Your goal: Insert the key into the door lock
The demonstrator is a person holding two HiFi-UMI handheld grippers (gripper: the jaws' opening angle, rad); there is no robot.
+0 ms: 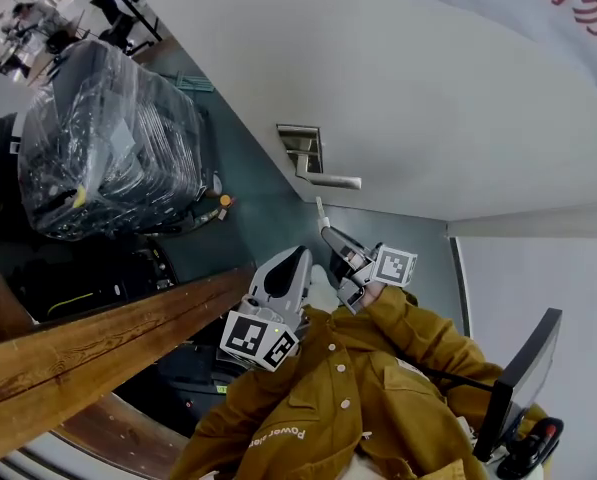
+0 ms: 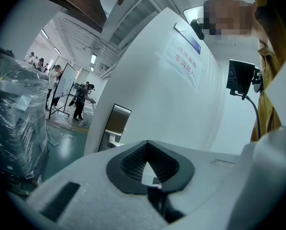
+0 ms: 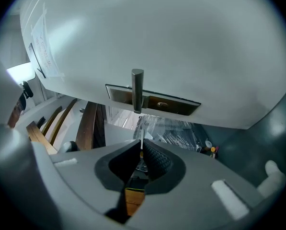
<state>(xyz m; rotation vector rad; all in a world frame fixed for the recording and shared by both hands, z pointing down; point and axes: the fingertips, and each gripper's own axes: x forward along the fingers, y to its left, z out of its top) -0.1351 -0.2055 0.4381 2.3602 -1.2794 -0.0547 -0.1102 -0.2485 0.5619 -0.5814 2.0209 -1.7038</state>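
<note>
A steel lock plate (image 1: pixel 301 146) with a lever handle (image 1: pixel 330 180) is set in the white door (image 1: pixel 428 98). My right gripper (image 1: pixel 328 232) is shut on a thin pale key (image 1: pixel 319 211) whose blade points at the door just below the handle, a short gap away. From the right gripper view the key (image 3: pixel 141 137) sticks out of the closed pads, in line with the handle (image 3: pixel 137 89) seen end-on; the keyhole (image 3: pixel 162 104) lies slightly right on the lock plate (image 3: pixel 181 107). My left gripper (image 1: pixel 300 255) is shut and empty, beside and below the right one, and faces the lock plate (image 2: pixel 115 122).
A large plastic-wrapped bundle (image 1: pixel 108 138) stands on the green floor left of the door. A wooden beam (image 1: pixel 98 343) runs across the lower left. A dark monitor (image 1: pixel 523 378) stands at lower right. People (image 2: pixel 83 99) are far off in the hall.
</note>
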